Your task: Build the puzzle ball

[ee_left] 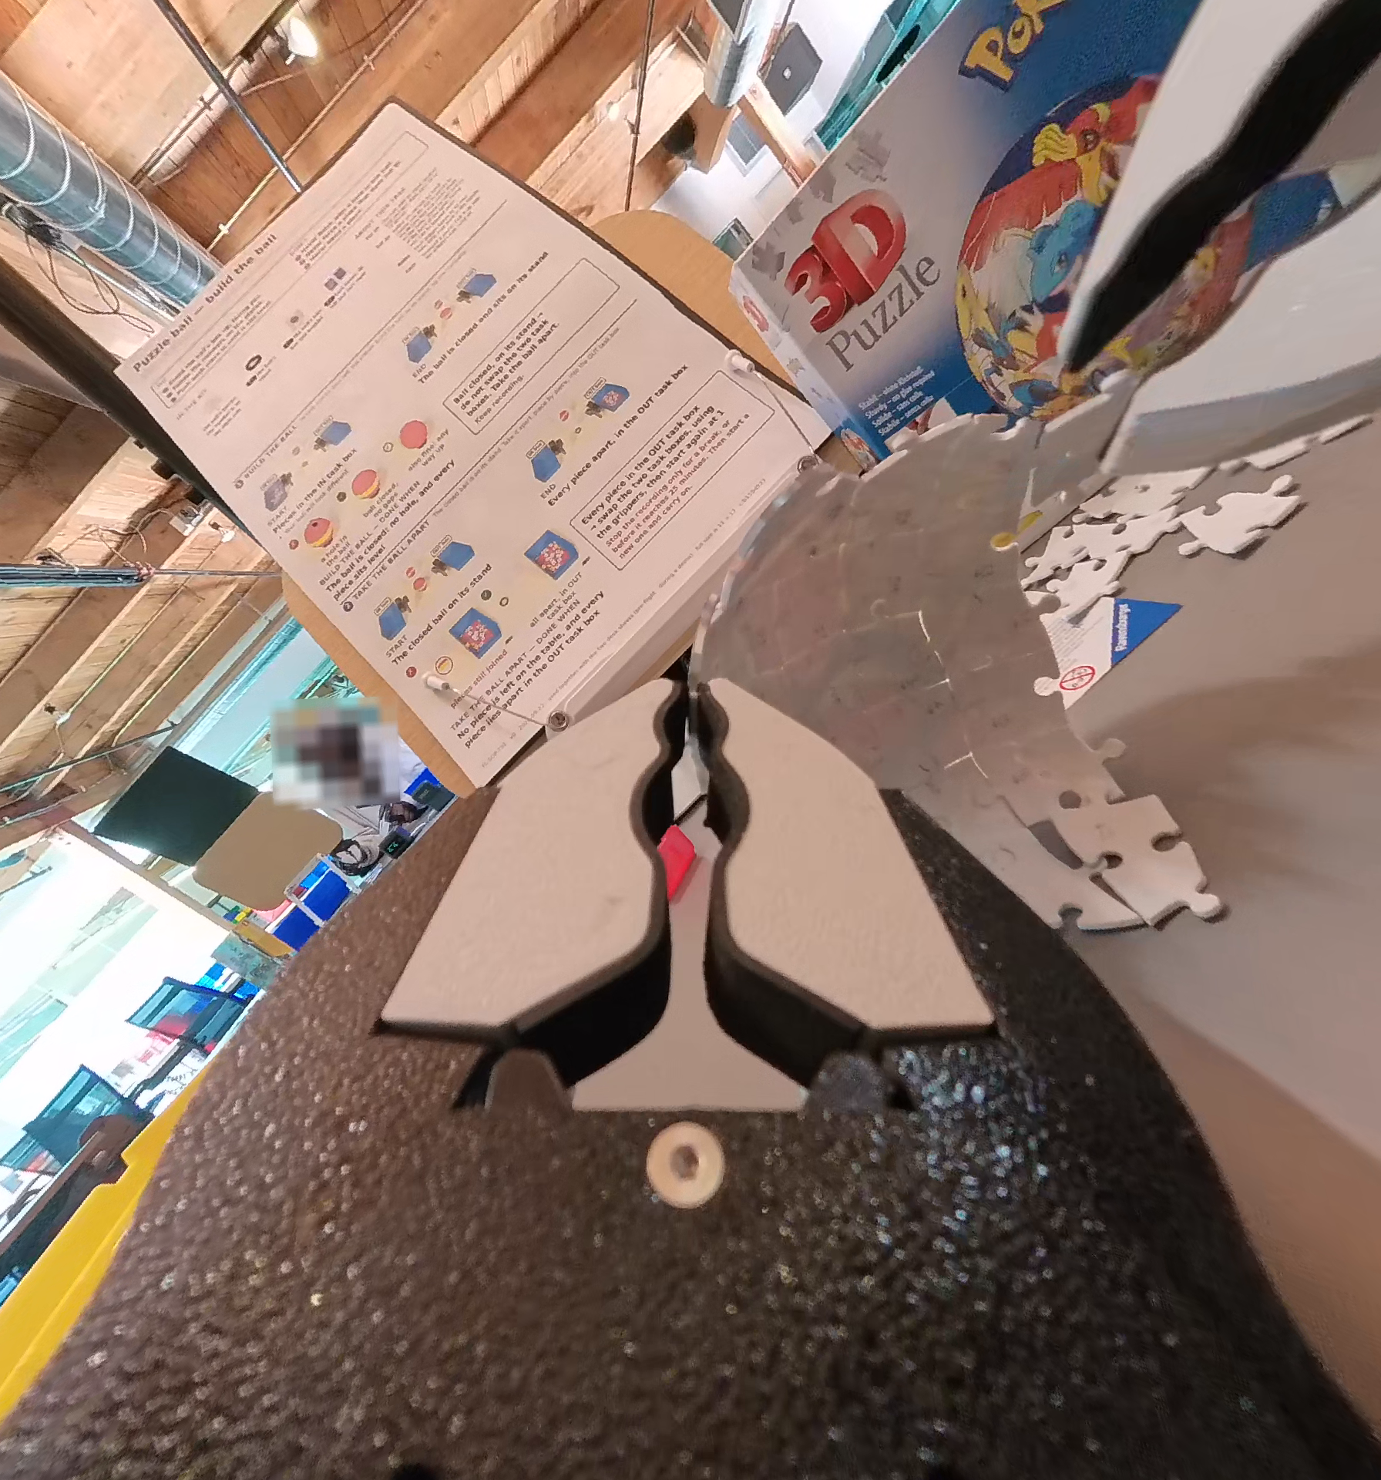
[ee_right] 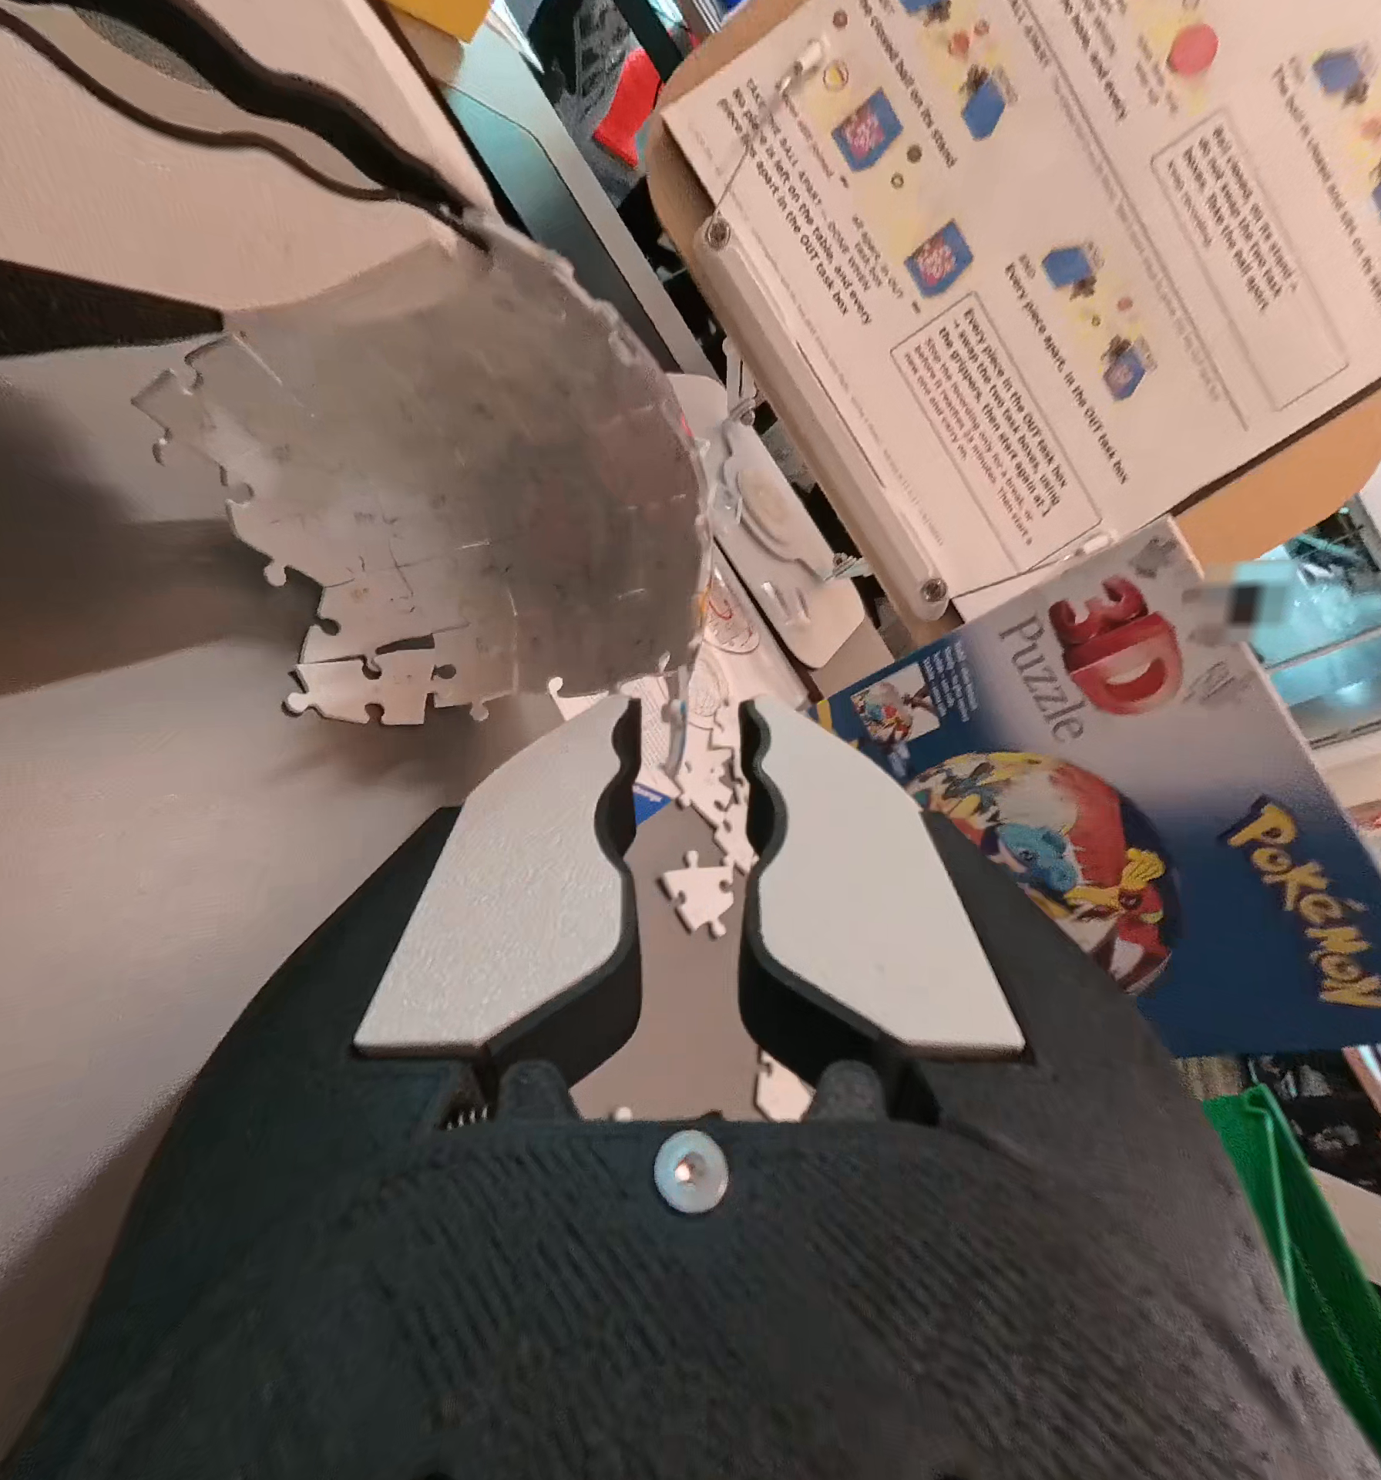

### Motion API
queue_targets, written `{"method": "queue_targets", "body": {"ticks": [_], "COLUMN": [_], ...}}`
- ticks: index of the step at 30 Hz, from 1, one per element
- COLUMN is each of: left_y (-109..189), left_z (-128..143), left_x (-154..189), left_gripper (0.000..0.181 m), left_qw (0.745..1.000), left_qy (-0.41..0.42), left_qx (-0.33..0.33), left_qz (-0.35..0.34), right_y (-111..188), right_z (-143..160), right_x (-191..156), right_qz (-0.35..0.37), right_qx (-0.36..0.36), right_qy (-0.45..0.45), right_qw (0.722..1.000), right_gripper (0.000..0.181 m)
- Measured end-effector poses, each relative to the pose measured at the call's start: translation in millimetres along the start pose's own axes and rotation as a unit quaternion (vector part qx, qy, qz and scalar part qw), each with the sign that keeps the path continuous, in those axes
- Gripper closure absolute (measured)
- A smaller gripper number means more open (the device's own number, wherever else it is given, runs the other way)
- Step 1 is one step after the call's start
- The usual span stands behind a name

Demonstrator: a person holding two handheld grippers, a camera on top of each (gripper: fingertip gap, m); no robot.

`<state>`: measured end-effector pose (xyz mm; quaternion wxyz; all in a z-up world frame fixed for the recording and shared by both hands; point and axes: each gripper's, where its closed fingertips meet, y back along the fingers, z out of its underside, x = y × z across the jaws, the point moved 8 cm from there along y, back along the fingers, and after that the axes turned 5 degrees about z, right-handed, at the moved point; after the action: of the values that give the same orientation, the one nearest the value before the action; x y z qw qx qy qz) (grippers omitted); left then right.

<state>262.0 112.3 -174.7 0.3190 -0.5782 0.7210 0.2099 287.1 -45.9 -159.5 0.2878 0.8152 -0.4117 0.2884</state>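
A partly built puzzle ball, a curved shell of joined pieces with its silver inner side showing (ee_left: 871, 641), stands with its lower edge on the grey table (ee_left: 1272, 801). My left gripper (ee_left: 691, 695) is shut on the shell's upper rim. In the right wrist view the shell (ee_right: 471, 480) hangs from the left gripper (ee_right: 439, 200) at top left. My right gripper (ee_right: 687, 713) is open and empty, its tips just beside the shell's near edge. It shows at the top right of the left wrist view (ee_left: 1088, 352). Loose white pieces (ee_right: 699, 889) lie on the table beyond its fingers.
The blue puzzle box (ee_left: 871, 304) (ee_right: 1152, 841) stands behind the loose pieces (ee_left: 1232, 520). An instruction sheet on a board (ee_left: 471, 400) (ee_right: 1072, 240) stands upright at the table's back. A leaflet (ee_left: 1136, 633) lies by the pieces. A green bag (ee_right: 1312, 1281) is at the right. The left gripper's tips are roughly 11 cm from the right gripper's.
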Motion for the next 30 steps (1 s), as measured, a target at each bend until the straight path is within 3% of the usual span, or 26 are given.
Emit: {"method": "queue_targets", "body": {"ticks": [17,30], "left_y": [-0.4,-0.7], "left_z": [-0.2,0.2], "left_x": [0.6,0.0], "left_gripper": [0.179,0.179], "left_qw": [1.0,1.0], "left_qy": [-0.001,0.004], "left_qx": [-0.001,-0.001], "left_qz": [0.002,0.001], "right_y": [-13.5,-18.8], "right_z": [2.4,-0.2], "right_x": [-7.5,-9.7], "right_qz": [0.04,0.063], "right_qx": [-0.009,-0.019], "right_qy": [-0.071,-0.145], "right_qw": [0.997,0.987], "right_gripper": [0.176,0.178]}}
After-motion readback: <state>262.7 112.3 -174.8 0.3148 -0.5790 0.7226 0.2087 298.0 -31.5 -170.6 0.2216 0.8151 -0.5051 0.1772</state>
